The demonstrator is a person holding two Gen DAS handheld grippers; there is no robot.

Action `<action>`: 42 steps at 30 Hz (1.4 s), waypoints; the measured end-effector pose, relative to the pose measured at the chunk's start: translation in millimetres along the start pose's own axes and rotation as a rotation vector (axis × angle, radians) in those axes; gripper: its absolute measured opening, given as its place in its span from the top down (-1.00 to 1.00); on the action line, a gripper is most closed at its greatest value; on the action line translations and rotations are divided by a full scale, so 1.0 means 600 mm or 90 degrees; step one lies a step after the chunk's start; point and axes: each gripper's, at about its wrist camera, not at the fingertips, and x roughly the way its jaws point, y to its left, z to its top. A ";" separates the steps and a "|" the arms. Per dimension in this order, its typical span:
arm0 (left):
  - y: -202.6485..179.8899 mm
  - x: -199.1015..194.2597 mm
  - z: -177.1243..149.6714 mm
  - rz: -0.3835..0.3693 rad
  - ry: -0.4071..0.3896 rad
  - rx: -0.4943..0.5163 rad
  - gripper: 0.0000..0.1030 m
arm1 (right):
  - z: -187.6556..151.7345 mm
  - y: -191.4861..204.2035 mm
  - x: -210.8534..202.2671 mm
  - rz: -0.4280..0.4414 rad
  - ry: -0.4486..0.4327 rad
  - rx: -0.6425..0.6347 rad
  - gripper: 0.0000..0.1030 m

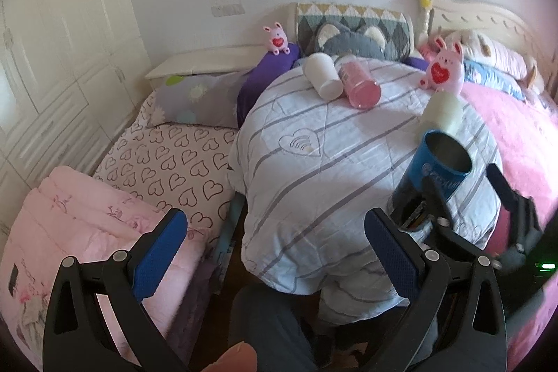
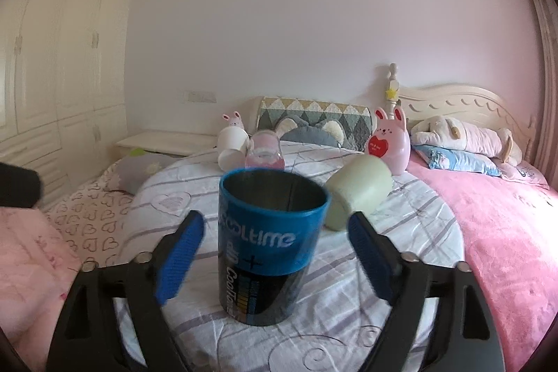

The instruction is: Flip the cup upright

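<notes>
A blue and black cup [image 2: 268, 246] with "COOLTIME" on it stands upright, mouth up, on the striped quilt [image 2: 401, 232]. My right gripper [image 2: 275, 250] is open, one blue pad on each side of the cup with gaps. In the left wrist view the cup [image 1: 432, 176] stands at the right with the right gripper [image 1: 467, 194] around it. My left gripper [image 1: 275, 253] is open and empty, low over the quilt's near edge. A white cup [image 1: 322, 75], a pink cup [image 1: 359, 84] and a pale green cup [image 2: 359, 190] lie on their sides further back.
Two pink rabbit toys [image 2: 389, 142] [image 1: 277, 39] and pillows [image 1: 352, 30] sit at the headboard. A pink blanket [image 2: 505, 232] covers the bed's right side. A heart-print sheet [image 1: 167, 159], a folded pink quilt [image 1: 87, 222] and a white wardrobe [image 1: 52, 40] are at the left.
</notes>
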 end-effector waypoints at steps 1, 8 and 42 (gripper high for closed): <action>-0.003 -0.005 0.000 -0.002 -0.006 -0.007 -0.99 | 0.008 -0.007 -0.010 0.009 0.002 0.009 -0.78; -0.018 -0.048 -0.005 -0.013 -0.059 -0.044 -0.99 | 0.079 -0.079 -0.097 0.050 0.021 0.069 -0.78; -0.062 -0.134 -0.037 0.029 -0.130 -0.008 -0.99 | 0.078 -0.114 -0.140 0.059 0.125 0.062 -0.78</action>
